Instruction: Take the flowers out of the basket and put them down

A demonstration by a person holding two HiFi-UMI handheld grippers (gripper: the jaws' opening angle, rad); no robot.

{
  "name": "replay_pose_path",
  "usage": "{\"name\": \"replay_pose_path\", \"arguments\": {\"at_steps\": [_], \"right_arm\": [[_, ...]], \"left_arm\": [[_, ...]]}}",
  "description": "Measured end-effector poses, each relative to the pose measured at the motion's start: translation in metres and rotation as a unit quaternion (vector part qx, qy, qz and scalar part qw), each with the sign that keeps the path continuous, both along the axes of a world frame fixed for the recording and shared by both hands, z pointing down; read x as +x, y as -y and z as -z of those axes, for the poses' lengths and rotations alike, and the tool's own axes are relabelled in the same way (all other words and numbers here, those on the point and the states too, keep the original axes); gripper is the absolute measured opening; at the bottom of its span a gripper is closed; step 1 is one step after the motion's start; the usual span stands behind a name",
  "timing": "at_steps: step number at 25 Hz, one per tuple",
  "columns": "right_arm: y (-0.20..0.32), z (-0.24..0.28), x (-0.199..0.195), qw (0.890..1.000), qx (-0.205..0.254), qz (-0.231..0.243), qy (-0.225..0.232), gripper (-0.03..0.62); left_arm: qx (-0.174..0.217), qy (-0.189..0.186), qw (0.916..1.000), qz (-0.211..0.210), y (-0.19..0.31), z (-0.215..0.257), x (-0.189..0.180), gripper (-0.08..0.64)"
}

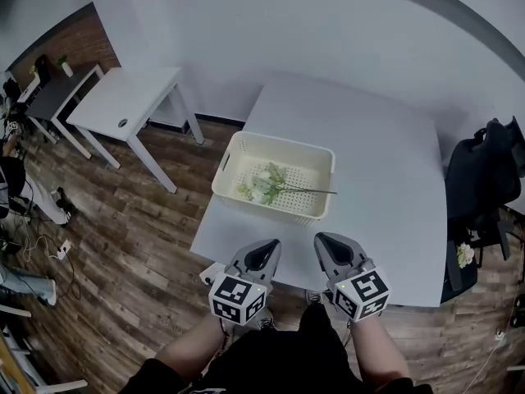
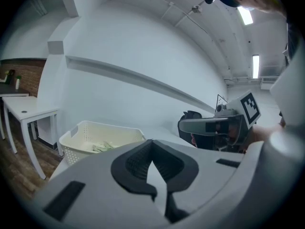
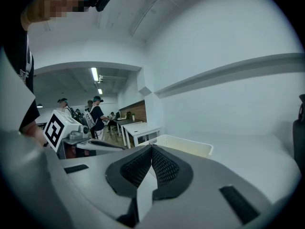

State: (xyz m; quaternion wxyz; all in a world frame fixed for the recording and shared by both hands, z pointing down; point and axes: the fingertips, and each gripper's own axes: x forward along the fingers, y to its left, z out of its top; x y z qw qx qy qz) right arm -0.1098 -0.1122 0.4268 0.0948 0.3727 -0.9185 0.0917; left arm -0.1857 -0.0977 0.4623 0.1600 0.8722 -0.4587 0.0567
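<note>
Your left hand-held gripper [image 1: 259, 255]: jaws closed, pads meeting at the tips, nothing btwn them. Your right hand-held gripper [image 1: 334, 253]: same condition, jaws shut and empty. Both hang side by side over the near edge of the pale grey tabletop [image 1: 394, 187], close together but not touching, aimed fwd toward the basket.

Cream perforated plastic basket [image 1: 232, 150]: upright on the tabletop's left part, near the left edge, apart from both grippers.

Artificial flowers w/ white blooms and green leaves [image 1: 264, 185]: lying flat inside the basket. Blooms sit toward its front-left, and the thin stem runs right as far as the right wall. Neither gripper is in contact w/ them.

Surroundings: white side table [image 1: 123, 97] on the wood plank floor [image 1: 123, 220] at left; black chair [image 1: 484, 179] just beside the tabletop's right edge.
</note>
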Motion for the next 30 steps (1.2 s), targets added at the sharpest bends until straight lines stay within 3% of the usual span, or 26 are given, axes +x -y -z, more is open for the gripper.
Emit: {"name": "replay_pose_path", "arguments": {"at_steps": [11,15,20,23,25,30], "right_arm": [[0.069,-0.013,0.002,0.993,0.013,0.077,-0.089,0.02],[0.093,-0.031,-0.002,0.984,0.016,0.1,-0.144,0.021],[0.117,-0.059,-0.013,0.966,0.014,0.151,-0.209,0.023],[0.132,-0.076,-0.016,0.945,0.018,0.178,-0.273,0.028],[0.141,-0.091,-0.018,0.923,0.015,0.204,-0.327,0.096],[0.161,-0.141,-0.02,0.843,0.012,0.273,-0.463,0.11]], "left_arm": [[0.002,0.003,0.9991,0.041,0.041,0.002,0.021,0.006],[-0.01,0.009,0.9985,0.053,0.054,-0.011,0.024,0.006],[-0.028,0.012,0.9971,0.07,0.067,-0.027,0.023,0.006],[-0.035,0.014,0.9961,0.08,0.072,-0.032,0.022,0.006],[-0.04,0.015,0.9955,0.084,0.076,-0.034,0.022,0.006],[-0.044,0.032,0.9952,0.081,0.081,-0.041,0.028,0.006]]}}
